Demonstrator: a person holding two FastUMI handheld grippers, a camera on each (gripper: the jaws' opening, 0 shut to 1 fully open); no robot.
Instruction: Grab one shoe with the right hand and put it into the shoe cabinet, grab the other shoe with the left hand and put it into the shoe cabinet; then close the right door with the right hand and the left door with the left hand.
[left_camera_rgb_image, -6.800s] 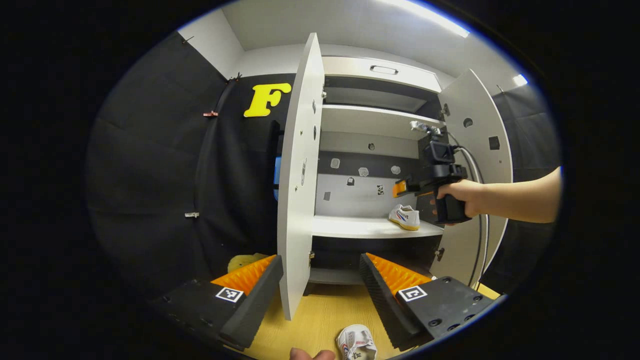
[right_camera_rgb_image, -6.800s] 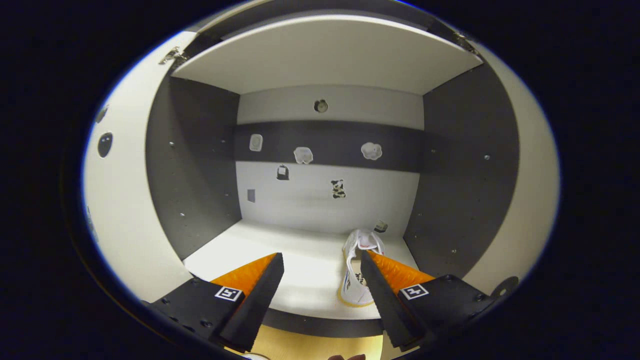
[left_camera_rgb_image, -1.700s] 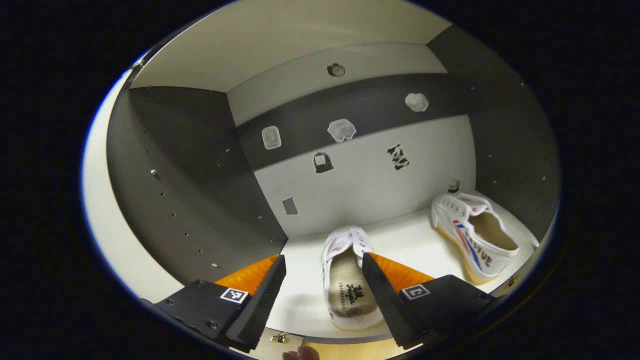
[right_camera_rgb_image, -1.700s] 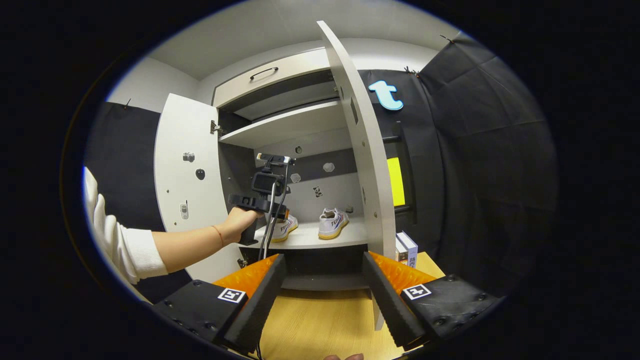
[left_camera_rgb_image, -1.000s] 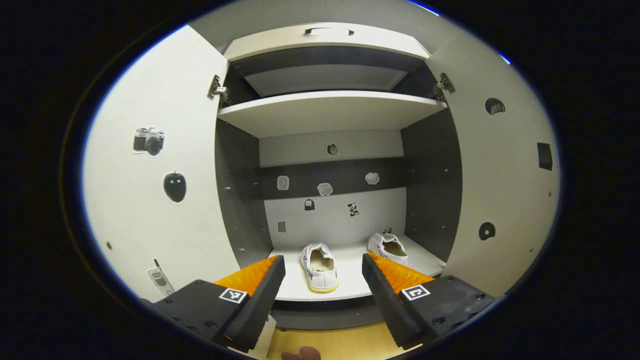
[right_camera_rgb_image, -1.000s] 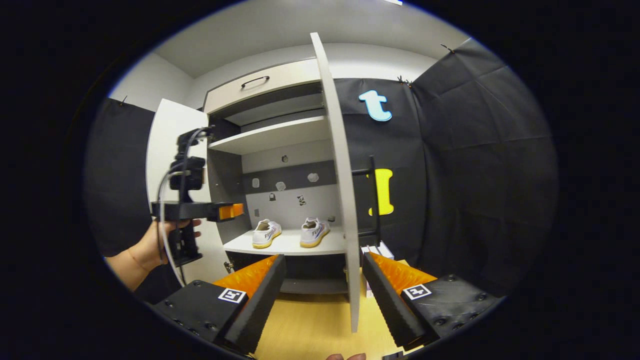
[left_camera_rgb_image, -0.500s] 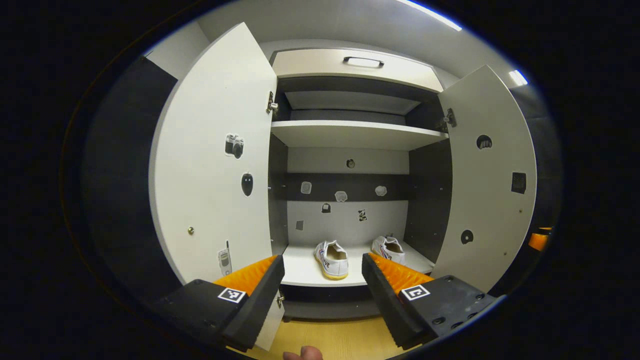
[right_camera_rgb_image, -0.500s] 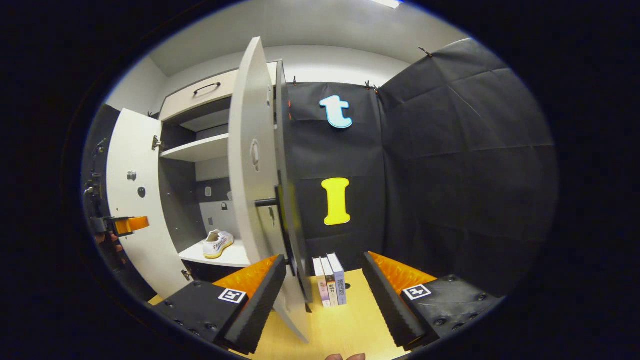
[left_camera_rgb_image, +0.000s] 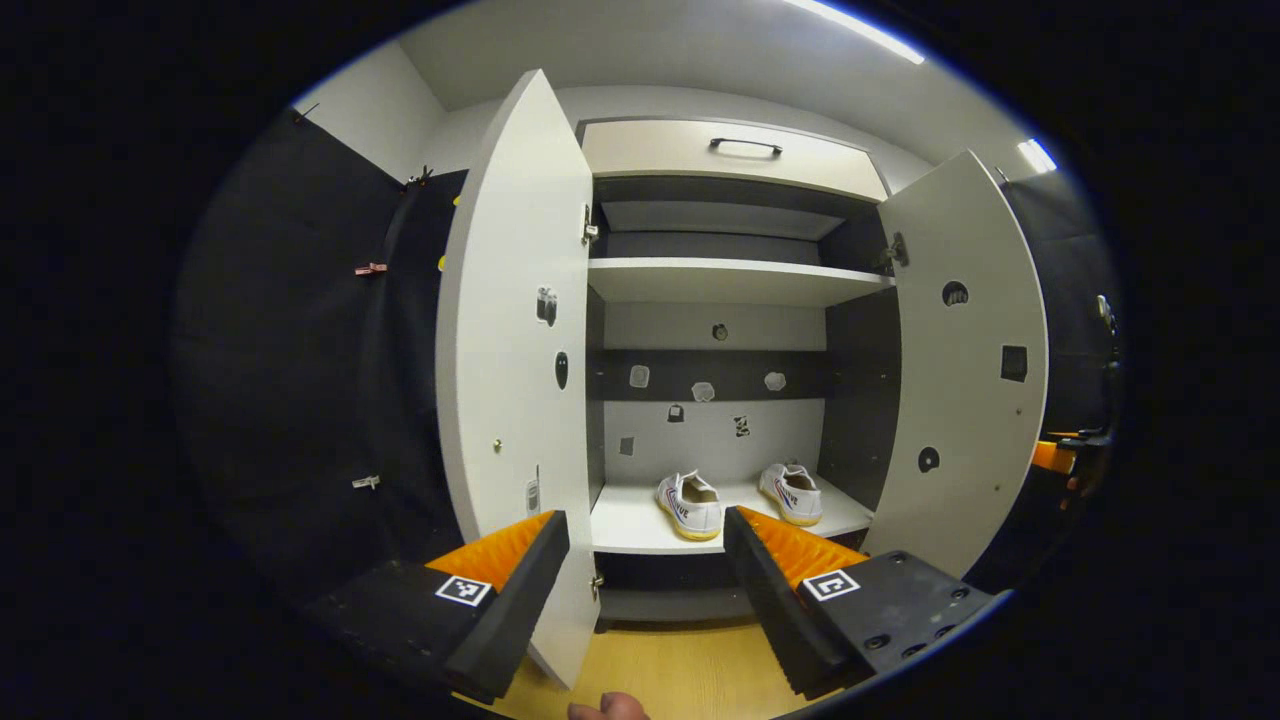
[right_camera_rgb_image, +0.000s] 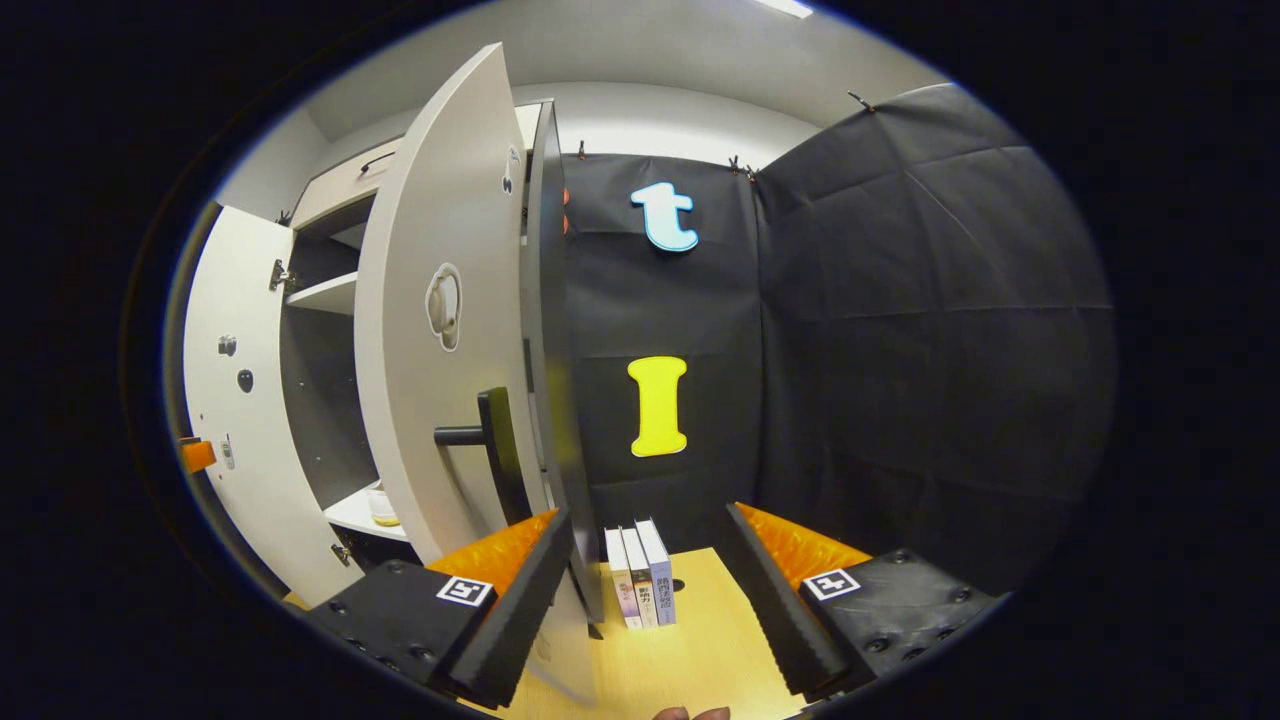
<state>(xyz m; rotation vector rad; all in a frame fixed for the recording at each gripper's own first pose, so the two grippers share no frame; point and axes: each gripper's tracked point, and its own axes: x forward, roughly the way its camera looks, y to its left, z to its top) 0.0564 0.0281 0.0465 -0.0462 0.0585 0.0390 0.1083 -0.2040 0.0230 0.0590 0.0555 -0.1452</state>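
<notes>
White two-door shoe cabinet stood ahead of left gripper, jaws wide, empty. White right door hung just left of right gripper, also wide, empty. Pair of white canvas shoes sat on shelf. Judged step: shutting right door; next, push it leftward. Shoe lettering too small to read.

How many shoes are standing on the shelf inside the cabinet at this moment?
2. In the left gripper view, one shoe stands near the middle of the lower shelf, and the other shoe stands to its right, nearer the right door. None seems hidden.
</notes>
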